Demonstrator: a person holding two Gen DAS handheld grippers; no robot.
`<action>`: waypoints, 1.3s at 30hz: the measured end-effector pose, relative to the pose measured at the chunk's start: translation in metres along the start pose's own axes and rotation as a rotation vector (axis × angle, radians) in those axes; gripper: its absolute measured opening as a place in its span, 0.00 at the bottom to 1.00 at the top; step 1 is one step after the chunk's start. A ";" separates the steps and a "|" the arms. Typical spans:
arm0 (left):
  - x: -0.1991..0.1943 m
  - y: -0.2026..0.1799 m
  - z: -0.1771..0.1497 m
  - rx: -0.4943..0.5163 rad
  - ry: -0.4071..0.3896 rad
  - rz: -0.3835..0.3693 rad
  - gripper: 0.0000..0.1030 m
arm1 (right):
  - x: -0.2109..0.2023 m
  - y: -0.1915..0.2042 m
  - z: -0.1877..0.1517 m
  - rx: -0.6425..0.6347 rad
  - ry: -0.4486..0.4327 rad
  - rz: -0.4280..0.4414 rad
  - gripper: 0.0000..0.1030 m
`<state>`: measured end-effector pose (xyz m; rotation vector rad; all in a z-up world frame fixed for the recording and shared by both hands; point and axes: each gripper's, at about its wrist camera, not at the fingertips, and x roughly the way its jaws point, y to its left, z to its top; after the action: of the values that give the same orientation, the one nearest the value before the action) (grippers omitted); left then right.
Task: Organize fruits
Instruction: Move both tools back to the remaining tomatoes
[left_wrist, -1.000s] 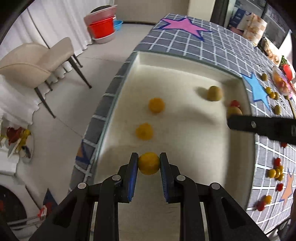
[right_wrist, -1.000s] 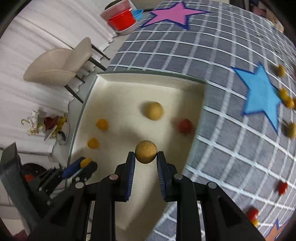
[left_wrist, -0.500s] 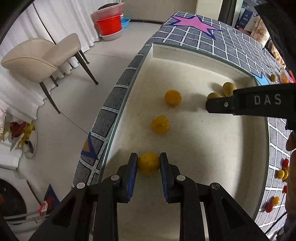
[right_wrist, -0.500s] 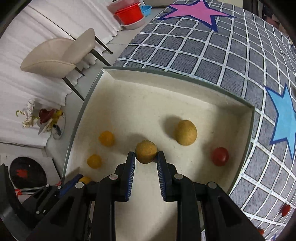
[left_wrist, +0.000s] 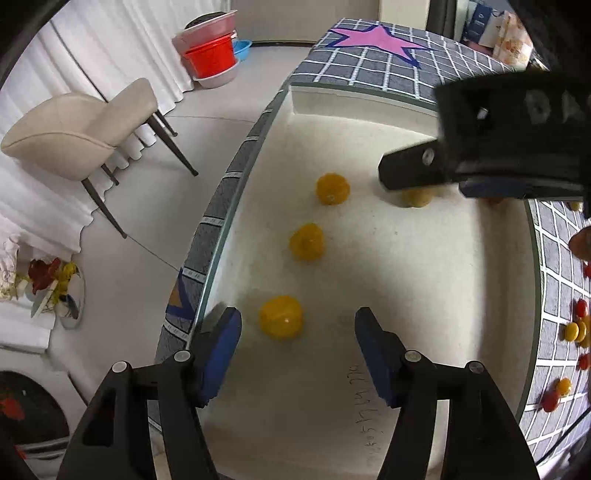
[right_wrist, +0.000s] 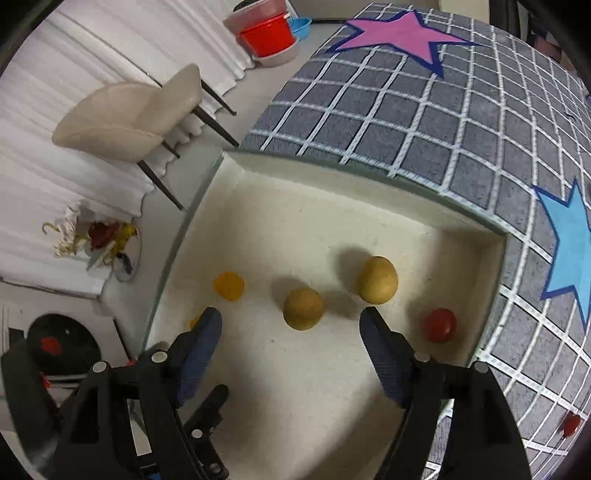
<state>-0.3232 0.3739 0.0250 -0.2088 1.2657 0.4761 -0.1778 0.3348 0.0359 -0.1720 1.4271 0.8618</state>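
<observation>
My left gripper (left_wrist: 297, 332) is open over the cream tray (left_wrist: 424, 332). A yellow-orange fruit (left_wrist: 281, 322) lies on the tray floor between its fingers, free of both pads. Two more orange fruits (left_wrist: 306, 242) (left_wrist: 332, 189) lie in a line beyond it. My right gripper (right_wrist: 290, 328) is open. A tan round fruit (right_wrist: 303, 308) lies on the tray (right_wrist: 369, 398) between its fingers. A second tan fruit (right_wrist: 377, 280) and a red fruit (right_wrist: 440, 325) lie to the right. The right gripper's body (left_wrist: 498, 147) crosses the left wrist view and partly hides a tan fruit (left_wrist: 416, 197).
The tray sits at the left edge of a table covered by a grey checked cloth (right_wrist: 424, 122) with coloured stars. Several small red and yellow fruits (left_wrist: 576, 328) lie on the cloth to the right. A beige chair (left_wrist: 85, 136) and stacked basins (left_wrist: 214, 59) stand on the floor.
Both grippers have opened and let go of their fruits, which now lie on the tray floor. The right gripper has moved further in over the tray.
</observation>
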 end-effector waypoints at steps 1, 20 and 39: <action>0.000 -0.002 0.001 0.011 0.001 0.003 0.63 | -0.005 -0.002 -0.001 0.011 -0.010 0.002 0.78; -0.057 -0.123 0.018 0.295 -0.079 -0.160 0.63 | -0.130 -0.152 -0.112 0.330 -0.120 -0.167 0.78; -0.042 -0.229 -0.028 0.545 0.020 -0.315 0.63 | -0.144 -0.225 -0.169 0.396 -0.085 -0.252 0.67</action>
<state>-0.2527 0.1507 0.0315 0.0508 1.3072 -0.1474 -0.1608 0.0197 0.0493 -0.0122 1.4312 0.3664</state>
